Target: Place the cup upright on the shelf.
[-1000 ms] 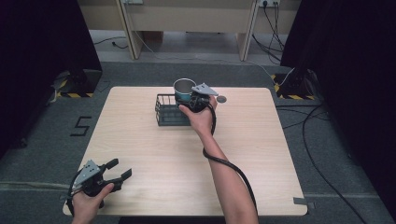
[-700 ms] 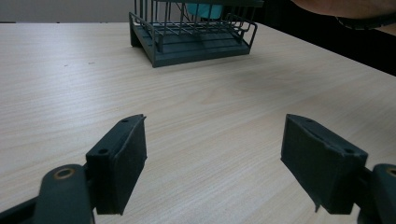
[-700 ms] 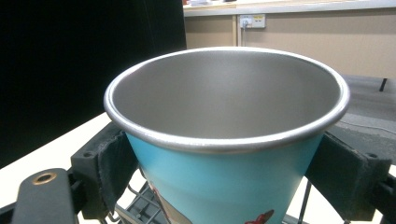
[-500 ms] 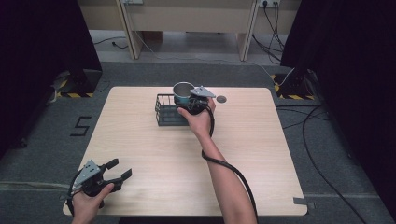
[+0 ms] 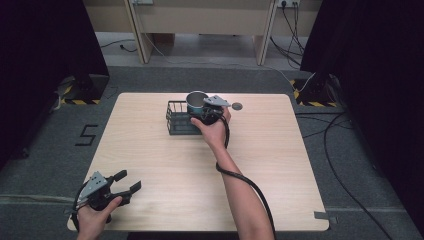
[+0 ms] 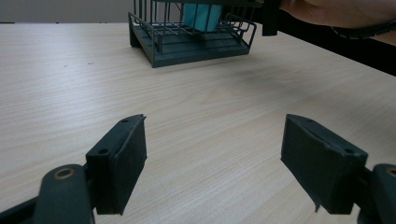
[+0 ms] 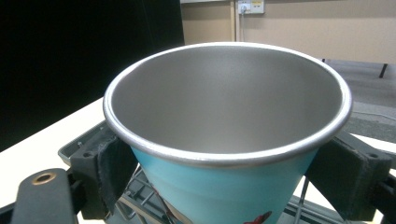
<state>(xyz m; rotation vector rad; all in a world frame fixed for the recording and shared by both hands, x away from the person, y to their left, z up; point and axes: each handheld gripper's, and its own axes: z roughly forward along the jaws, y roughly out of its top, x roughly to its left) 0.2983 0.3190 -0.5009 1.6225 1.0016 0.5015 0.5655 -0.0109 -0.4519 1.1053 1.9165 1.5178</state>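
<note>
Since the earlier frame the right gripper has carried the cup a little toward the table's left edge, so it now sits over the wire basket near the middle of the far edge; its jaws clamp the cup's teal wall just under the steel rim; the cup stands upright, its base down among the basket wires; the left gripper stays at the near left corner, jaws spread wide, holding nothing.
</note>
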